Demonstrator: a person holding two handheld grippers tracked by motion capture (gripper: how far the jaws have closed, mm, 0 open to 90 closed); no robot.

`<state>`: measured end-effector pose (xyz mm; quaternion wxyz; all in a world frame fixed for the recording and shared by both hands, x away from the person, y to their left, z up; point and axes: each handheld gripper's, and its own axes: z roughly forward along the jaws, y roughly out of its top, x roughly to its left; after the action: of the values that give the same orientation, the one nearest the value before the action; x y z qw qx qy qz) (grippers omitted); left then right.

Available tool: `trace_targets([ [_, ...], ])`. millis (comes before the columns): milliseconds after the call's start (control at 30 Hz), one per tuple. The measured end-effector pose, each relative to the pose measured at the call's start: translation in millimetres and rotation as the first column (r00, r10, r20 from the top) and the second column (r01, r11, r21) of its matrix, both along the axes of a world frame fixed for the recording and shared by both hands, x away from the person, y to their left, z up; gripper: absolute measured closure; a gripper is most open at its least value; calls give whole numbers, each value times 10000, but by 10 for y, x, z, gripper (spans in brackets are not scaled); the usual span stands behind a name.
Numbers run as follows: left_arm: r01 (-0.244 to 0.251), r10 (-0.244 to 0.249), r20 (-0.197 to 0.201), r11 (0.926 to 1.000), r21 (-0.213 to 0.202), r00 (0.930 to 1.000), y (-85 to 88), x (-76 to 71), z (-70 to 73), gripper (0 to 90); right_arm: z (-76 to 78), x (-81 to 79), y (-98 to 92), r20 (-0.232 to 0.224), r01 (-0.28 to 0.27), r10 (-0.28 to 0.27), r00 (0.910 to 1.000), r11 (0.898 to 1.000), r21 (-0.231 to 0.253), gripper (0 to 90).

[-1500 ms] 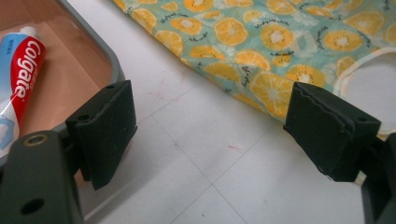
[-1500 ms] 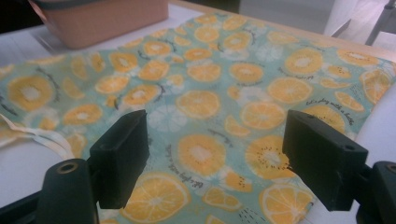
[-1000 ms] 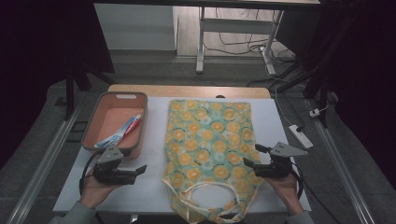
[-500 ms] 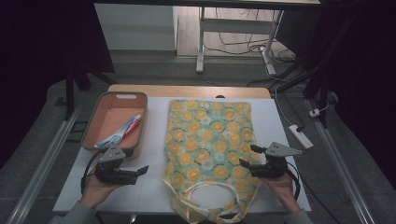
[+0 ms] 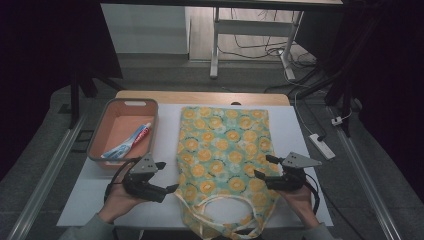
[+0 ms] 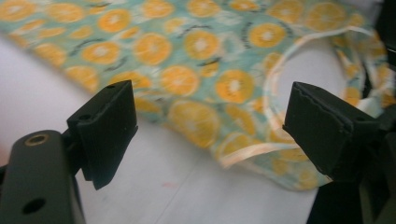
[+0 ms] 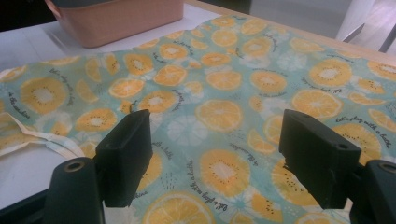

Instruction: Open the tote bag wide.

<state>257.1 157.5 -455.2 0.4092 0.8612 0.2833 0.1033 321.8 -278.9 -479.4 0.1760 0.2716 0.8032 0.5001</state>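
Note:
A cloth tote bag (image 5: pixel 222 150) printed with orange slices lies flat on the white table, its looped handles (image 5: pixel 220 212) toward the near edge. My left gripper (image 5: pixel 166 176) sits open just left of the bag's lower edge, jaws pointing at it. In the left gripper view the bag (image 6: pixel 196 60) and a pale handle strap (image 6: pixel 252 149) lie between the spread jaws. My right gripper (image 5: pixel 265 167) hovers open over the bag's right edge, pointing left. The right gripper view looks across the bag (image 7: pixel 224 107) with nothing between the jaws.
A salmon-coloured tray (image 5: pixel 102 137) stands at the left of the table, also seen as the tray (image 7: pixel 116 21) in the right gripper view. It holds a toothpaste tube (image 5: pixel 135 137). A white power strip (image 5: pixel 321 146) lies off the right edge.
Both grippers have moved inward toward the bag; the right one now reaches over its right edge. The bag has not moved.

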Motion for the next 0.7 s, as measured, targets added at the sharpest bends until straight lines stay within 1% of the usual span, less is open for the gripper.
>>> trace_targets([
  [33,203,-202,-60,9998,77,9998,-33,20,-8,167,-11,-1,-1,-191,-75,77,9998,9999,95,252],
  [100,526,-522,-124,9980,355,9986,-110,66,-19,167,-24,1,-2,-272,-84,86,9996,9999,71,252],
  [133,792,-782,-214,9953,553,9967,-182,115,-24,166,-33,4,2,-288,-86,88,9995,10000,40,252],
  [167,1013,-995,-320,9932,577,9945,-246,156,-26,167,-40,10,9,-306,-91,93,9995,9999,50,252],
  [233,1394,-1371,-384,9882,641,9898,-365,221,-26,173,-47,19,22,-310,-103,103,9995,9999,-28,252],
  [267,1623,-1597,-423,9843,689,9863,-452,255,-32,175,-58,23,30,-362,-75,74,9993,10000,-20,252],
  [333,1877,-1844,-477,9791,784,9817,-564,281,-51,176,-80,30,40,-525,-72,71,9986,10000,-23,252],
  [367,2005,-1964,-563,9764,798,9789,-603,279,-65,174,-89,30,46,-552,-107,104,9984,9999,-46,252],
  [433,2221,-2171,-595,9701,977,9743,-650,252,-91,170,-92,25,52,-549,-110,104,9984,9999,-101,252],
  [467,2328,-2275,-619,9675,992,9718,-659,231,-104,169,-91,20,57,-502,-133,124,9987,9997,-190,252],
  [500,2472,-2414,-688,9644,937,9680,-660,209,-118,169,-88,18,58,-441,-148,136,9989,9996,-260,252],
  [533,2609,-2547,-760,9615,864,9640,-662,183,-132,169,-87,23,54,-474,-205,195,9987,9996,-196,252],
  [567,2686,-2621,-821,9598,817,9616,-666,160,-144,169,-87,23,54,-474,-205,195,9987,9996,-196,252],
  [600,2905,-2830,-899,9530,858,9549,-672,114,-158,168,-88,23,51,-489,-199,189,9986,9996,-193,251],
  [633,3047,-2969,-931,9487,847,9504,-675,67,-170,164,-88,23,42,-566,-146,136,9983,9998,-157,251],
  [700,3306,-3223,-1041,9408,750,9409,-680,-27,-195,162,-86,19,40,-573,-147,139,9983,9998,-132,251],
])
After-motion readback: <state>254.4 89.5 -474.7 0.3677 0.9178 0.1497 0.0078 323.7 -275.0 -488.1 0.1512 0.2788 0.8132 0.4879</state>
